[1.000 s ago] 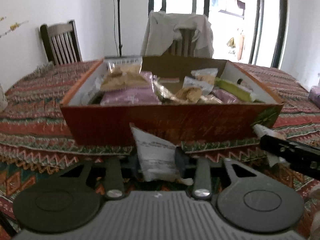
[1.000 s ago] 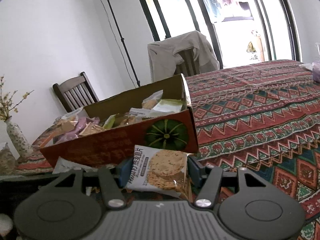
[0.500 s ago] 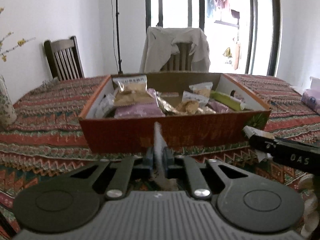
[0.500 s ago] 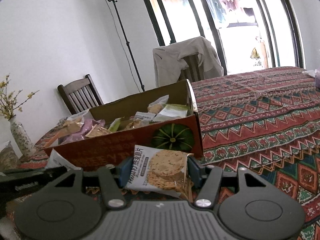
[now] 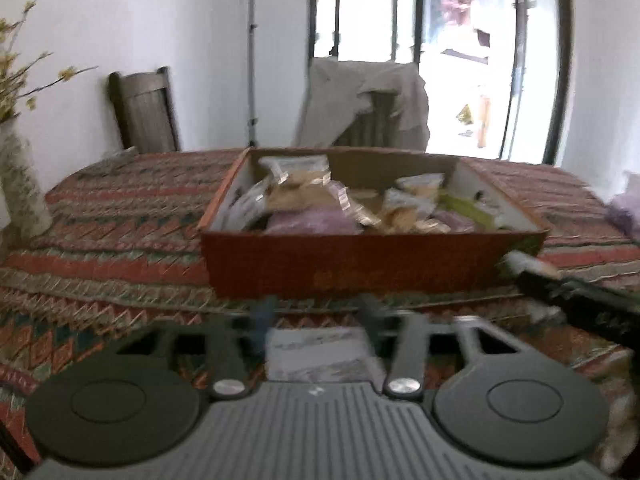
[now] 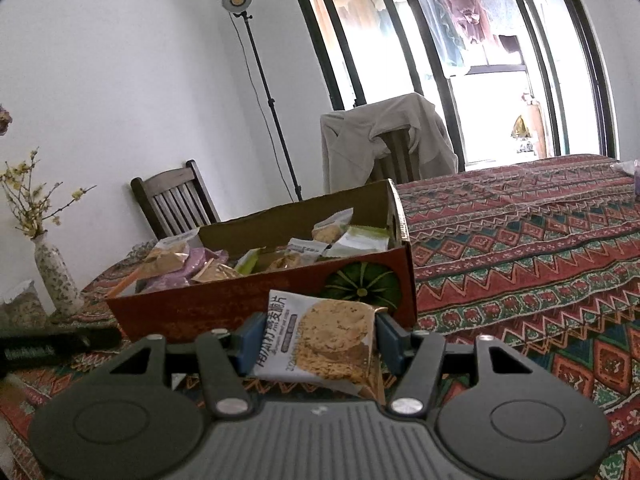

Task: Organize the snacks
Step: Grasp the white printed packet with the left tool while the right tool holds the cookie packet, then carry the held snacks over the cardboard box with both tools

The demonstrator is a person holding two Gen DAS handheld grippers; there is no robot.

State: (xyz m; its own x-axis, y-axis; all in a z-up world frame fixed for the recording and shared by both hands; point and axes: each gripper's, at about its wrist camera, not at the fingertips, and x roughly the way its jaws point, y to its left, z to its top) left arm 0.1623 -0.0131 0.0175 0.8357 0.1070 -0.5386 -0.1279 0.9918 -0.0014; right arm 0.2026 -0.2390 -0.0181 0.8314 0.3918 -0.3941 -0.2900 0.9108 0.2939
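Two hand-held grippers: the right hand-held gripper (image 6: pixel 314 338) clamps a biscuit packet (image 6: pixel 320 340) printed with Chinese characters; the left hand-held gripper (image 5: pixel 316 314) is spread wide over a blurred white packet (image 5: pixel 320 354). Beyond, a snack-filled box (image 5: pixel 360 264) with a pumpkin picture (image 6: pixel 362 286) sits on the patterned counter (image 6: pixel 520 256); behind it, chairs, a lamp and windows.

The left gripper (image 5: pixel 316 312) is spreading its fingers, which half a second earlier were pinched on the edge-on white packet (image 5: pixel 318 354); the packet is now lying flat between them. The box (image 5: pixel 372 268), at 12 o'clock, is appearing further away. In the right wrist view, the cookie packet (image 6: pixel 324 340) is sitting higher against the box.
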